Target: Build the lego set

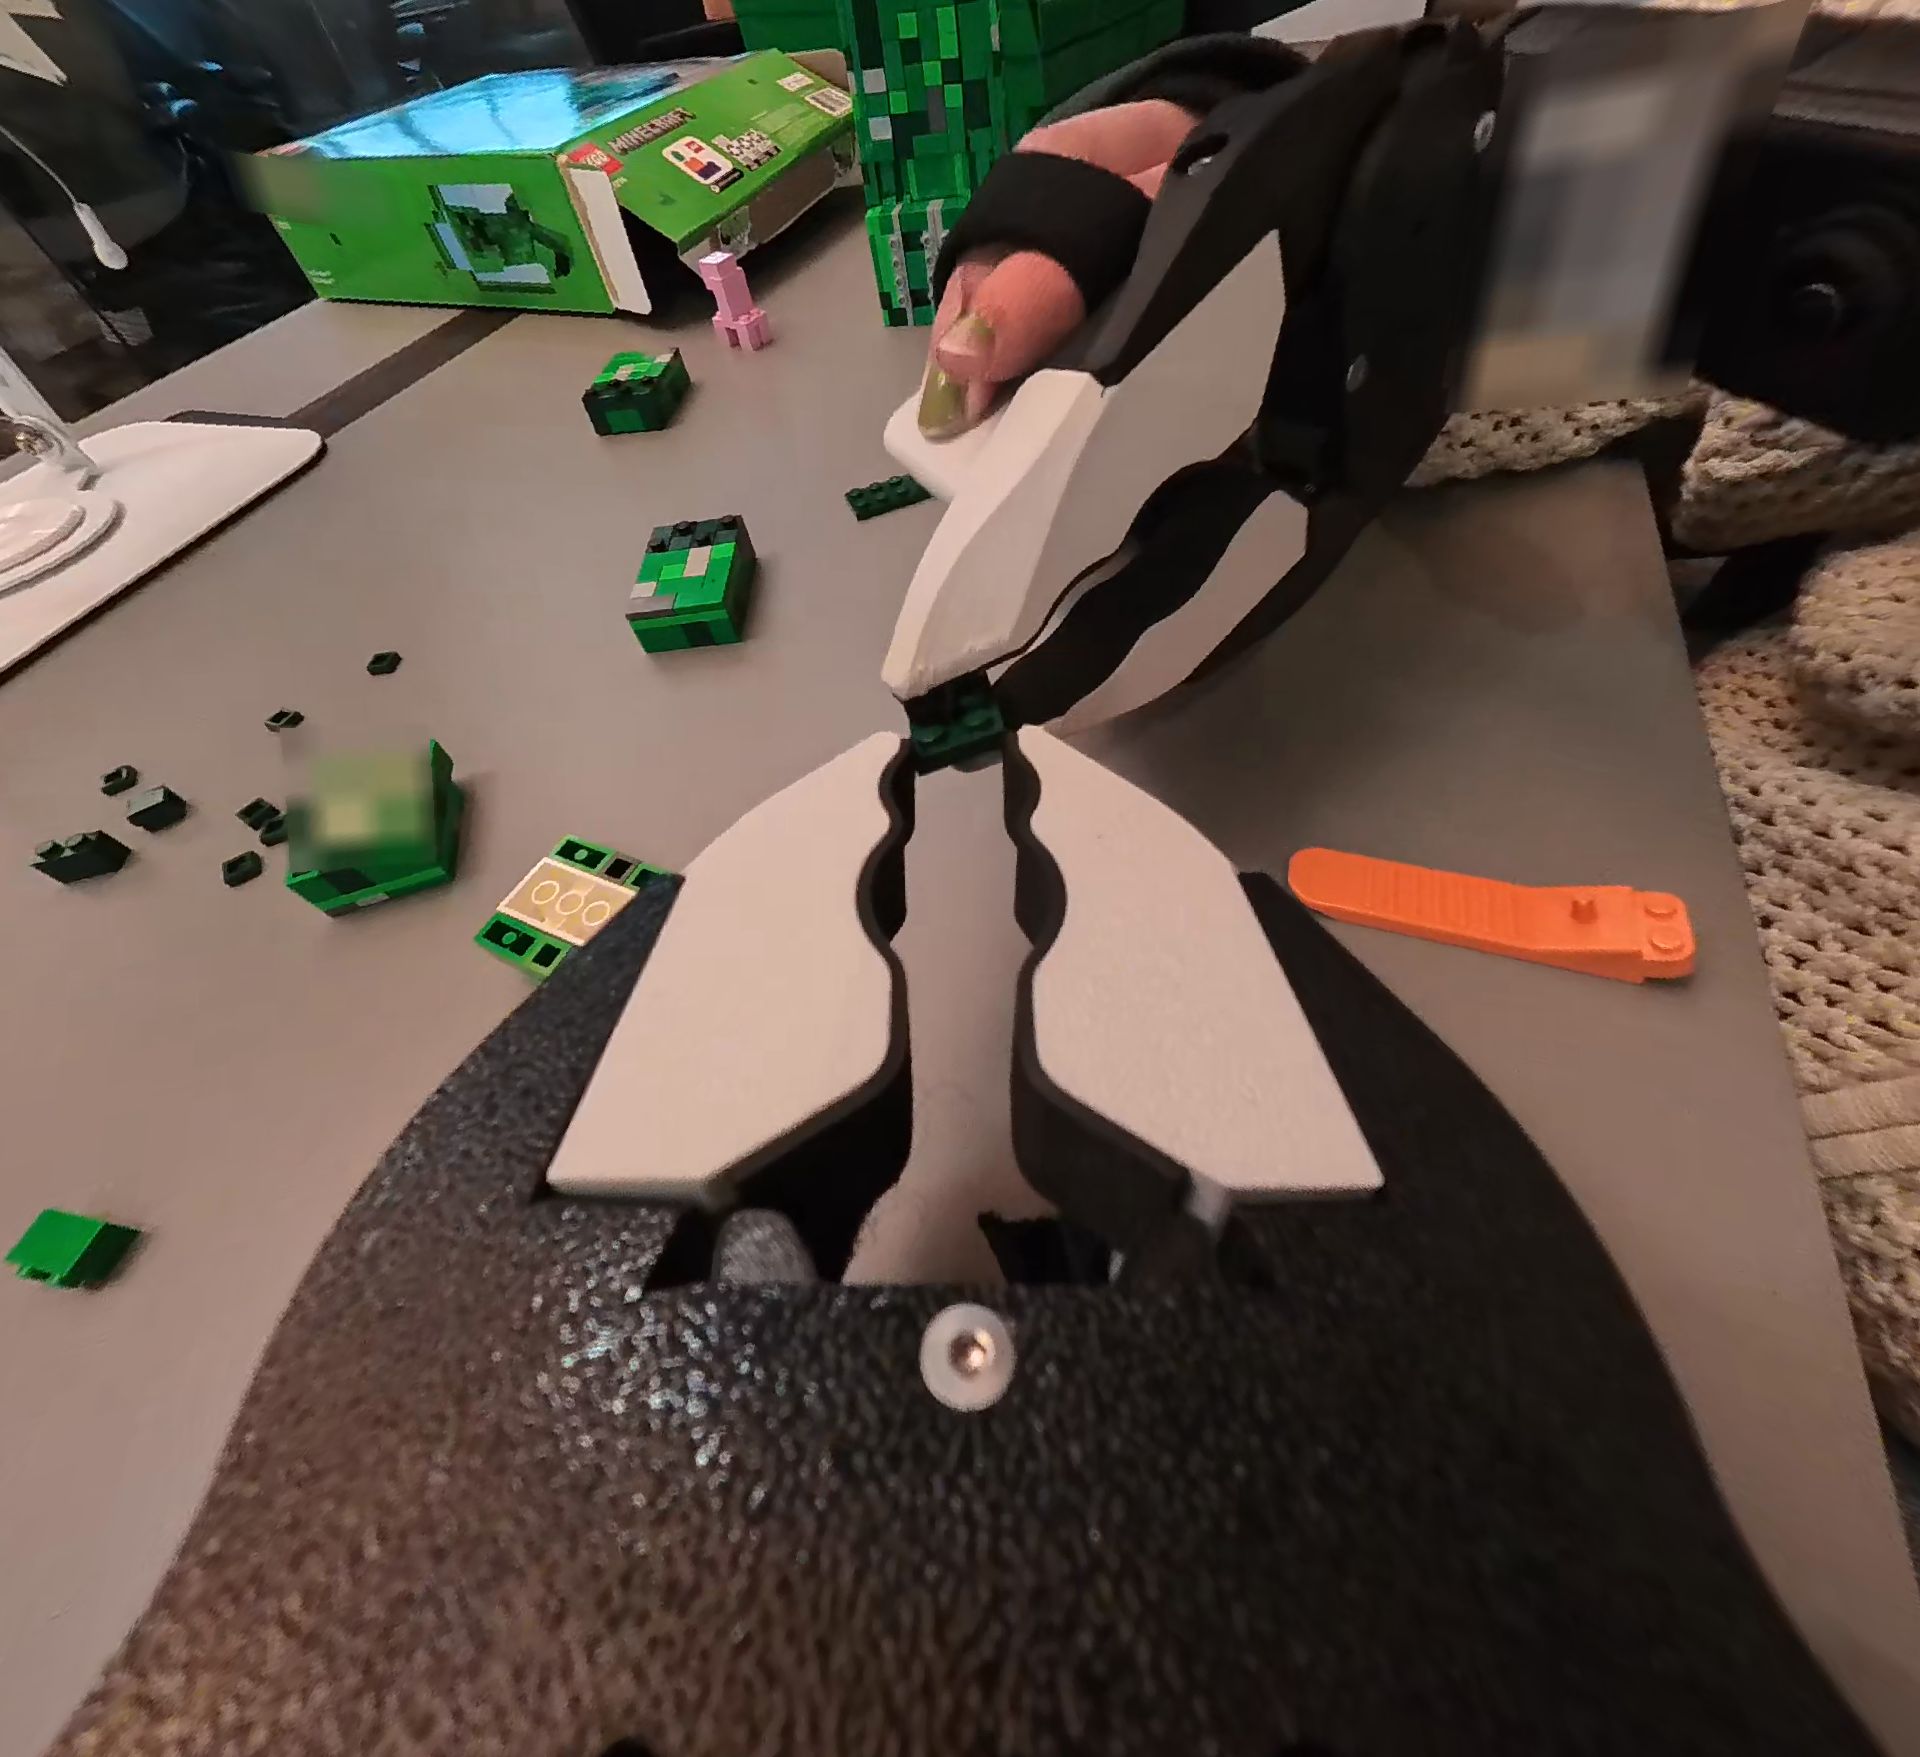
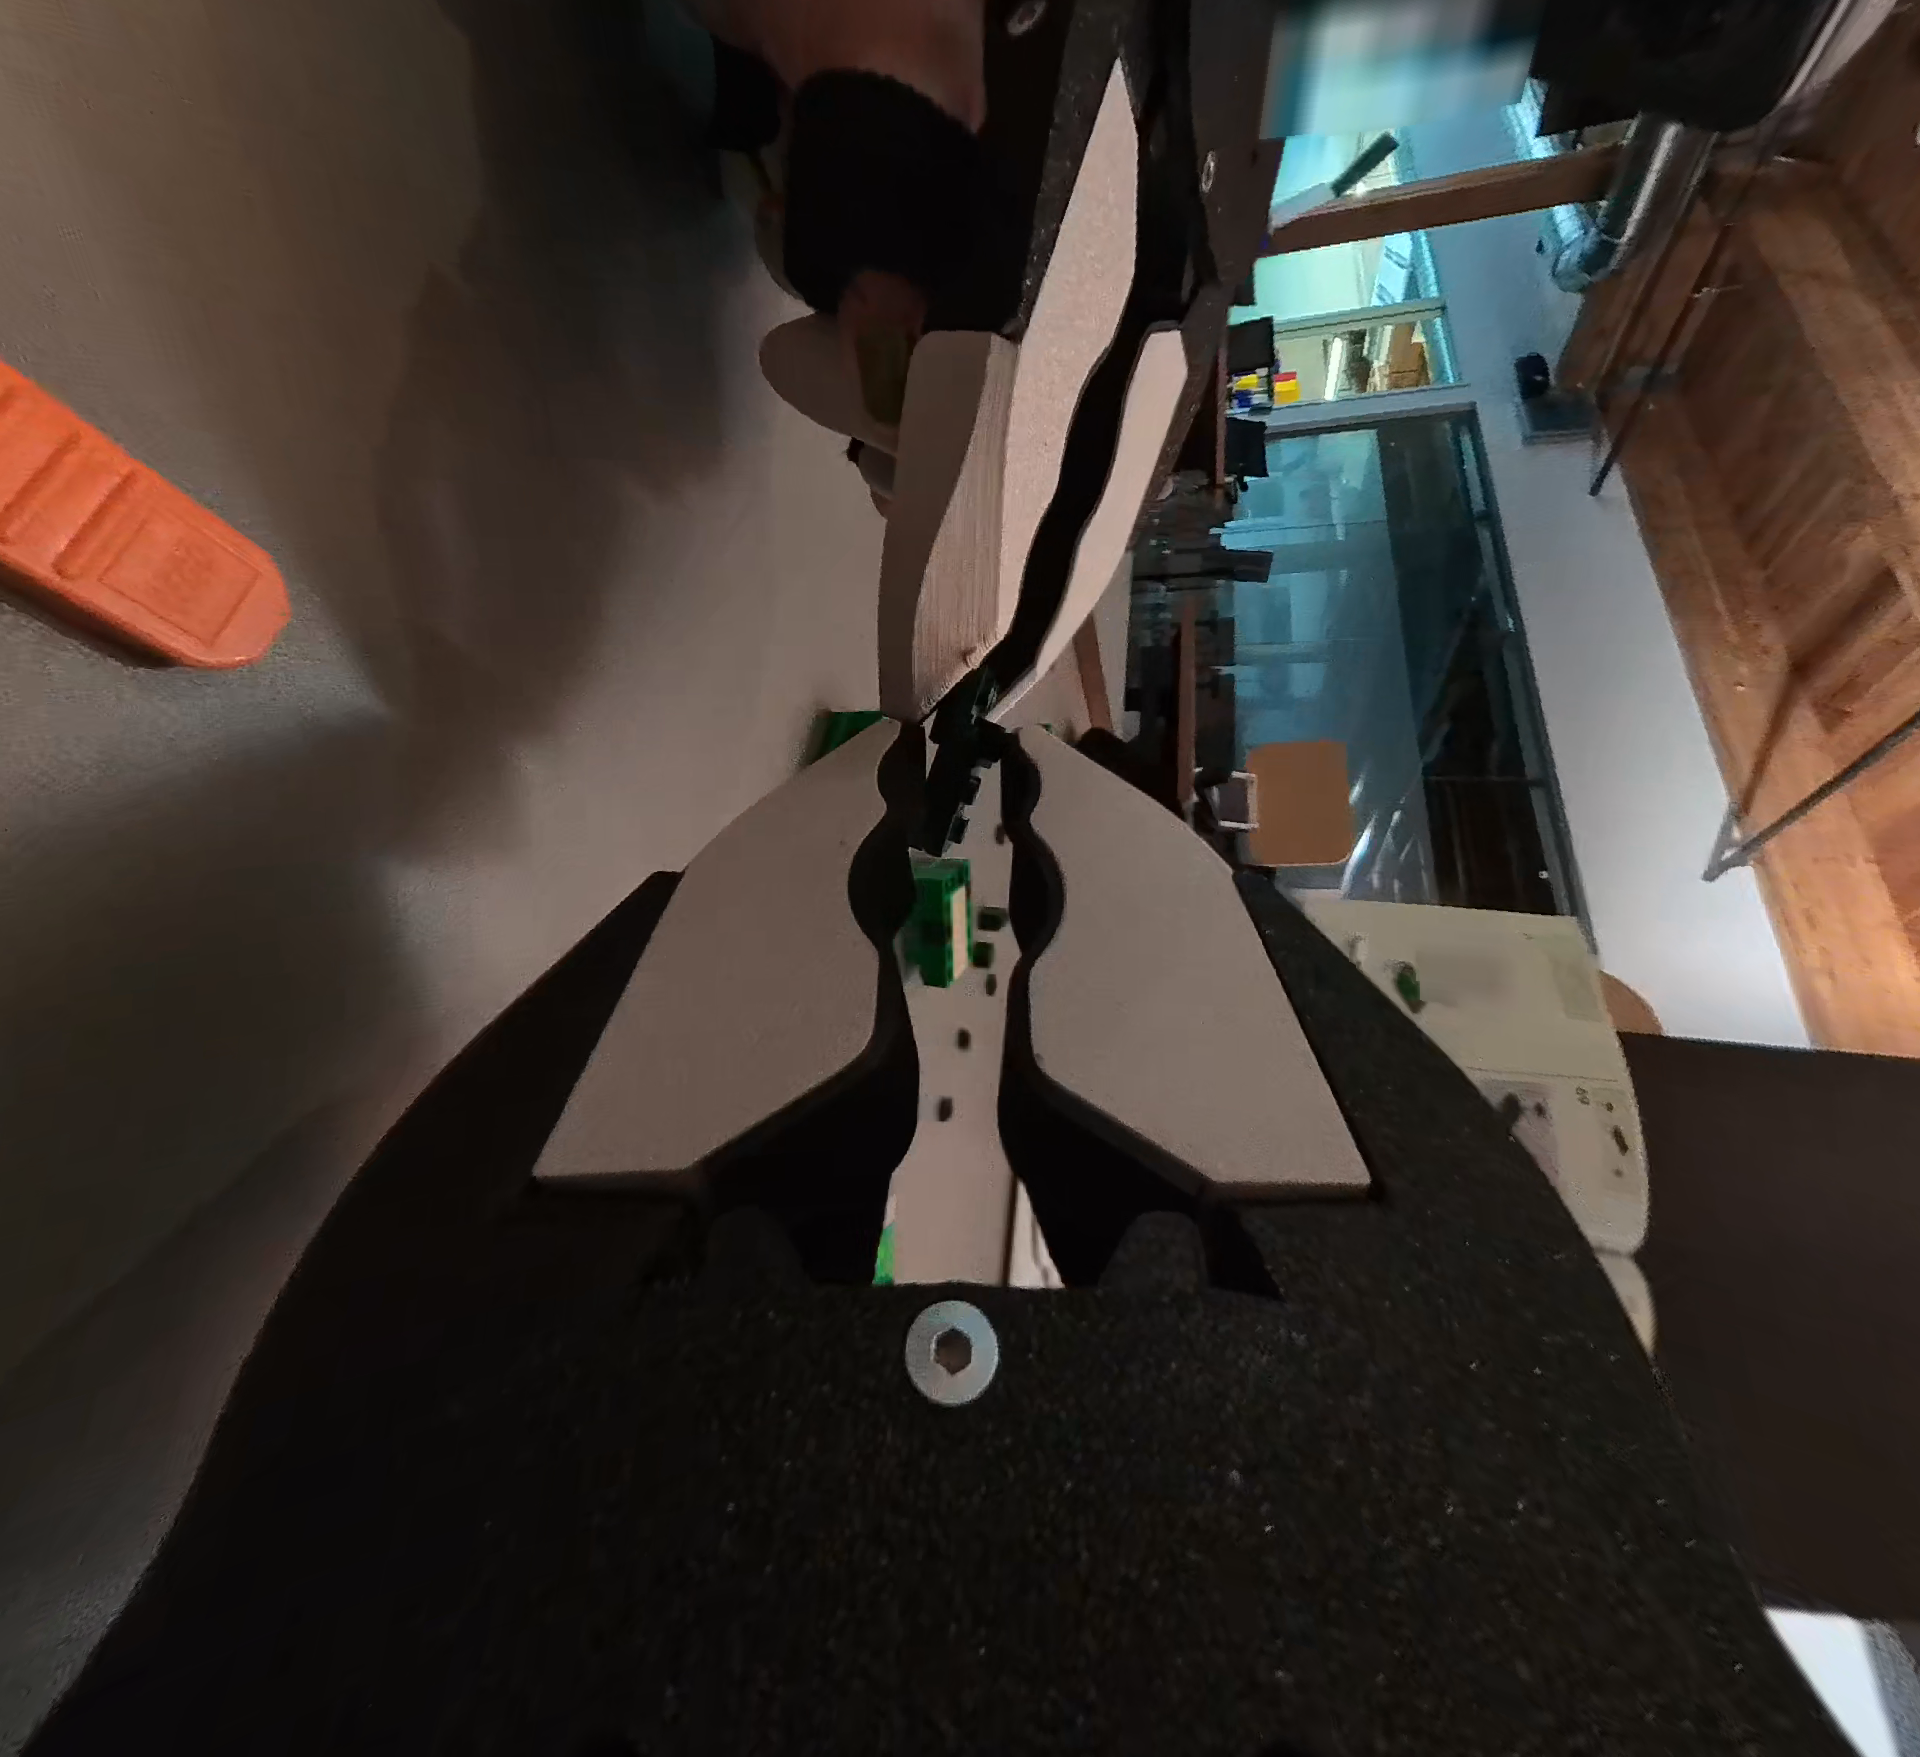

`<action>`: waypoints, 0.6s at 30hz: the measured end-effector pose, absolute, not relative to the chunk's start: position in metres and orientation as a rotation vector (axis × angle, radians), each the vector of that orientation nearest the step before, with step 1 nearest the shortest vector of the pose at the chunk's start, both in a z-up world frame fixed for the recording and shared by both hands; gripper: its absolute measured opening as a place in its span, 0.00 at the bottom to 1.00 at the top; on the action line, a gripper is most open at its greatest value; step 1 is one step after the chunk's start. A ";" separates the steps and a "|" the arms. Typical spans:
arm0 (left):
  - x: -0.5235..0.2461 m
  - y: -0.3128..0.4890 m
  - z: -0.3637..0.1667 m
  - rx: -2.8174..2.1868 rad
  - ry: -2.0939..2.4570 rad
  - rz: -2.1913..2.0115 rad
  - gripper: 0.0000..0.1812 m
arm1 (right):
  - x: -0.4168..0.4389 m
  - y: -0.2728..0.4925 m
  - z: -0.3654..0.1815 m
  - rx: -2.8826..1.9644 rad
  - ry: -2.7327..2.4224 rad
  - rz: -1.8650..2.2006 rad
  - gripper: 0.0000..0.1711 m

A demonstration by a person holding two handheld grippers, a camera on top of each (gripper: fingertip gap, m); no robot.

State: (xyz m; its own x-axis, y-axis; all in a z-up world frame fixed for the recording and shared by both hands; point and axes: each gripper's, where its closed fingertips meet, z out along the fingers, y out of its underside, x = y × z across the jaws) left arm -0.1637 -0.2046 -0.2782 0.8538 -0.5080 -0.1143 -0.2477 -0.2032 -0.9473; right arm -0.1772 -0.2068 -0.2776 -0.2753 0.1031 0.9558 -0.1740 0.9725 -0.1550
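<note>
A small dark green plate point(image 1: 954, 739) hangs above the grey tabletop point(image 1: 520, 1136), pinched from two sides. The left claw point(image 1: 951, 751) is clamped on its near edge, tips closed against it. The right claw point(image 1: 961, 684) comes from the opposite side, angled down, and is clamped on a dark green piece at the plate's far edge, tips nearly together. In the right wrist view the same plate point(image 2: 951, 788) sits edge-on between the right claw point(image 2: 961, 741) and the left claw point(image 2: 956, 689), tip to tip. A hand point(image 1: 1023, 253) in a black fingerless glove grips the right claw's white handle.

Right of the left claw lies an orange separator point(image 1: 1496, 912). To its left lie green cubes point(image 1: 691, 587), a flat tile panel point(image 1: 566, 905) and scattered dark bits point(image 1: 156, 808). Beyond the claws stand a tall green figure point(image 1: 920, 76), a small pink figure point(image 1: 740, 305) and an opened green box point(image 1: 540, 180).
</note>
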 end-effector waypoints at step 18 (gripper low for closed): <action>-0.167 -0.206 -0.272 -1.619 0.782 0.281 0.05 | -0.174 -0.205 -0.275 -0.147 -1.932 0.602 0.06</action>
State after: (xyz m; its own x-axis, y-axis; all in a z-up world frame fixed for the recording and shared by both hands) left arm -0.1669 -0.2059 -0.2719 0.7404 -0.3269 -0.5873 -0.6259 -0.0167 -0.7797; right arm -0.1736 -0.2051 -0.2750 -0.4347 0.3660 0.8229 -0.1663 0.8653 -0.4728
